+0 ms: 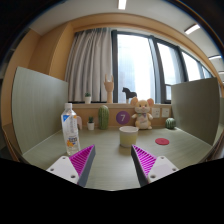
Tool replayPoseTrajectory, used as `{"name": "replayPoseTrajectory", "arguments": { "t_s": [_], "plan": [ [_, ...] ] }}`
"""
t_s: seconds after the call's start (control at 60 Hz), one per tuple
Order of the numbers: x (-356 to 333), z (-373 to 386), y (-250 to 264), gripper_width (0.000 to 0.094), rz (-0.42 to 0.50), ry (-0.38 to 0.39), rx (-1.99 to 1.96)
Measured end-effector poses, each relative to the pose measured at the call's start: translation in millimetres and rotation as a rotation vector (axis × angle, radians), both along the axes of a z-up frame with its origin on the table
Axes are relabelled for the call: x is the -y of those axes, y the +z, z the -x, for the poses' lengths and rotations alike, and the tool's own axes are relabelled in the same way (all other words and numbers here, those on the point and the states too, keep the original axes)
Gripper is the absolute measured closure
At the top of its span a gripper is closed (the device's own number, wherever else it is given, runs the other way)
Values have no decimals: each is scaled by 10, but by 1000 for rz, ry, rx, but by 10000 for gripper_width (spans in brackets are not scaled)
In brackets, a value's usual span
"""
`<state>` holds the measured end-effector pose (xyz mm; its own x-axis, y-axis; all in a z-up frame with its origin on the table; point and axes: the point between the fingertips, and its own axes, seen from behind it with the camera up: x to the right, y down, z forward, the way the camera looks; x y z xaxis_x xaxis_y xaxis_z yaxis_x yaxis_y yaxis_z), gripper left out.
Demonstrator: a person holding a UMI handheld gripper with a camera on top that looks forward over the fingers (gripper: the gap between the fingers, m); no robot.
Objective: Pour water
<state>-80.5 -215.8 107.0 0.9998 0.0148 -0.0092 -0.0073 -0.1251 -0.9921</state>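
A clear plastic water bottle (71, 130) with a white cap and a coloured label stands upright on the green table (110, 170), ahead of my left finger. A pale cup (127, 136) stands a little beyond the fingers, just right of the middle. My gripper (112, 166) is open, its magenta pads (82, 160) spread wide with only bare table between them. Nothing is held.
A magenta disc (162, 143) lies on the table at the right. Toys line the back: a plush animal (144, 113), a green cactus (103, 117), a purple item (122, 117), a dark round thing (170, 123). Grey partition panels (40, 95) flank both sides.
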Motion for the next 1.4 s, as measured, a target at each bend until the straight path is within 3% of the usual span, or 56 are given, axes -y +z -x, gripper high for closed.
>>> {"name": "replayPoseTrajectory", "arguments": {
  "t_s": [0.283,0.8,0.883,0.983,1.167,1.4],
  "plan": [
    [-350,1233,-133,199,-13,184,-17],
    [-1581,1884,-11,204,-20,220,-30],
    [-1668,1932,-21,260,-25,228,-43],
    [-1701,1860,-31,384,-38,183,-24],
    [-1695,1901,-20,575,-68,197,-23],
    [-1724,1895,-25,576,-48,198,-78]
  ]
}}
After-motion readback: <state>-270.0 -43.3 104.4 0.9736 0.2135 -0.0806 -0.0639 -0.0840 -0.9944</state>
